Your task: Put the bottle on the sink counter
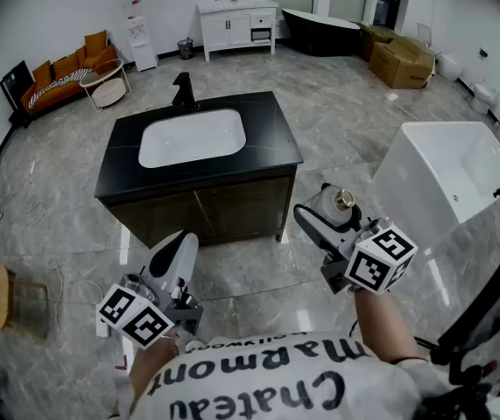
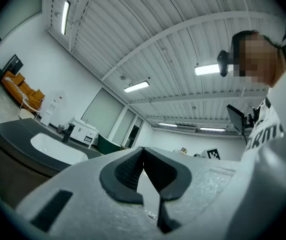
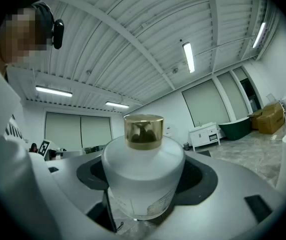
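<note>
right gripper jaws clamped on bottle | left gripper jaws together, empty | surface well ahead | risk: tilt your wrist and that smooth bottle could slip

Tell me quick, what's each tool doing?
Left tool: closed, nothing in it.
Right tool: holding the white bottle.

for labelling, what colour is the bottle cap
Cap is gold; best in right gripper view.
</note>
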Action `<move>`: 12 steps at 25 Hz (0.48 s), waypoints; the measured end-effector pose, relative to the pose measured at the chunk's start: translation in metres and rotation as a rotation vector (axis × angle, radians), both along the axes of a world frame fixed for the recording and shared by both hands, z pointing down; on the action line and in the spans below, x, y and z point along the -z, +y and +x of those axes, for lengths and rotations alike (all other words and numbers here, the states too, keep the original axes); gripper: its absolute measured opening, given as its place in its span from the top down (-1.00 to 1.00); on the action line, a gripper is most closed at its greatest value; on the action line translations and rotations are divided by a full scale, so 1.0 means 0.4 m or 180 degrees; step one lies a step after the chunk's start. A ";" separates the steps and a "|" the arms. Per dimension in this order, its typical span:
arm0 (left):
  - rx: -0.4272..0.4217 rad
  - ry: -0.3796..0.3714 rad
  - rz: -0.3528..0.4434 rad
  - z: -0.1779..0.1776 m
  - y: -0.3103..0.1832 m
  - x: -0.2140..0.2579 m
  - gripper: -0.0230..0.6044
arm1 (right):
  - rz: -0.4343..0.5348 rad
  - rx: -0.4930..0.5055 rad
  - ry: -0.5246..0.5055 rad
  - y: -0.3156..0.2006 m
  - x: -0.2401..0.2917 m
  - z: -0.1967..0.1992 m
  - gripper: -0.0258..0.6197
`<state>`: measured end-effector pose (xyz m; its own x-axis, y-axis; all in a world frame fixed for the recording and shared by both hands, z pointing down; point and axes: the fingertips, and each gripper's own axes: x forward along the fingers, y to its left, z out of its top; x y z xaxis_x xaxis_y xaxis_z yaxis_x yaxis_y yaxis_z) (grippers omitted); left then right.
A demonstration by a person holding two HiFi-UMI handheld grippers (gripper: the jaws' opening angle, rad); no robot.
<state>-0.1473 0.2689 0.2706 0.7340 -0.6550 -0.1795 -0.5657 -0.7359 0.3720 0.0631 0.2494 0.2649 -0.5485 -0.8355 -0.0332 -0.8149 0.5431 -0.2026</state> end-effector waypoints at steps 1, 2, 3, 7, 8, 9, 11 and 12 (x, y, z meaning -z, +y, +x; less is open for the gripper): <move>-0.0004 -0.0009 -0.0002 0.002 0.002 -0.001 0.88 | -0.0001 0.0003 -0.0005 0.001 -0.001 0.001 -0.14; -0.0008 -0.0017 -0.0004 0.004 0.003 -0.001 0.88 | -0.0002 0.0006 -0.0008 0.002 -0.001 0.003 -0.14; -0.0010 -0.0023 -0.0005 0.007 0.004 -0.001 0.88 | -0.0003 0.0008 -0.0007 0.002 -0.002 0.005 -0.14; 0.0017 -0.0015 -0.0011 0.017 0.005 0.002 0.88 | -0.0013 0.0038 0.0001 0.003 -0.003 0.017 -0.14; 0.0029 -0.0009 -0.0005 0.020 0.006 0.004 0.88 | -0.0012 0.0048 0.0004 0.004 -0.003 0.021 -0.14; 0.0038 -0.0003 0.0010 0.026 0.006 0.007 0.88 | -0.0005 0.0056 0.0009 0.005 -0.002 0.026 -0.14; 0.0038 -0.0002 0.0042 0.041 0.006 0.012 0.88 | 0.0014 0.0055 0.0007 0.003 0.000 0.040 -0.14; 0.0028 -0.0005 0.0045 0.048 0.003 0.012 0.88 | 0.0014 0.0046 -0.0005 -0.001 -0.002 0.047 -0.14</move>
<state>-0.1280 0.2702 0.2657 0.7285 -0.6588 -0.1878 -0.5727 -0.7362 0.3607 0.0820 0.2492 0.2658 -0.5605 -0.8273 -0.0378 -0.8066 0.5557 -0.2015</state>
